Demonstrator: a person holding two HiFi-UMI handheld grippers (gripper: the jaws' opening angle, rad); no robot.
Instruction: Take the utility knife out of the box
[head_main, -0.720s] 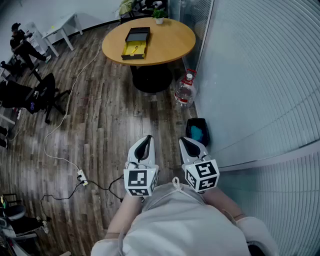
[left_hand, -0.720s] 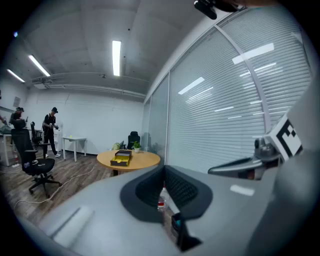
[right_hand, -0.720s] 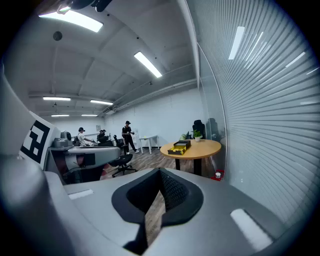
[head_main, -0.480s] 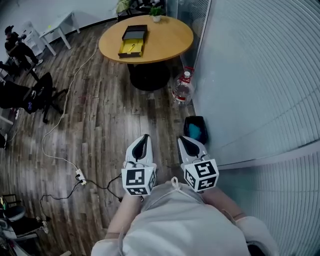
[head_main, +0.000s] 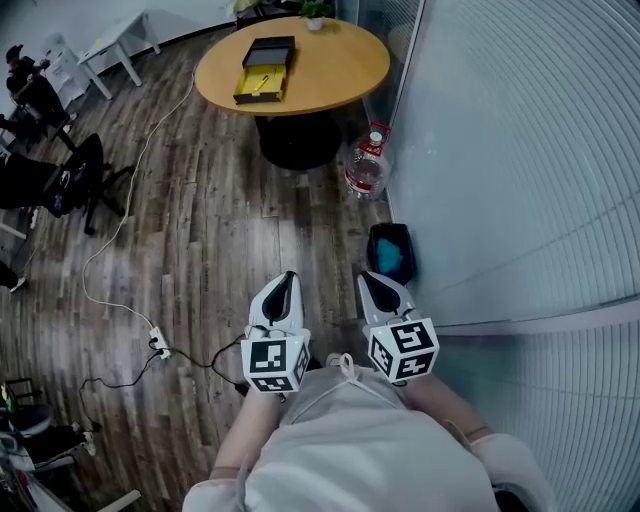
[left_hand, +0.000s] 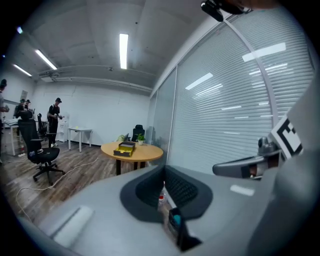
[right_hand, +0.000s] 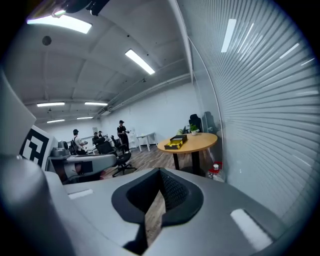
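Head view: smooth white left gripper (head_main: 289, 277) and right gripper (head_main: 369, 279) hang over wood-plank floor (head_main: 215, 225), ribbed dark jaws pressed together, empty; well ahead, on a round wooden table (head_main: 340, 60), the flat black box (head_main: 272, 51) lies open, utility knife (head_main: 262, 82) on its yellow lining.

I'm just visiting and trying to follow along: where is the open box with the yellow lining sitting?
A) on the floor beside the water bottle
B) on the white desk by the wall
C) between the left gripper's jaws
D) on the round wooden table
D: the head view shows the box lying on the round wooden table, across the room from the person.
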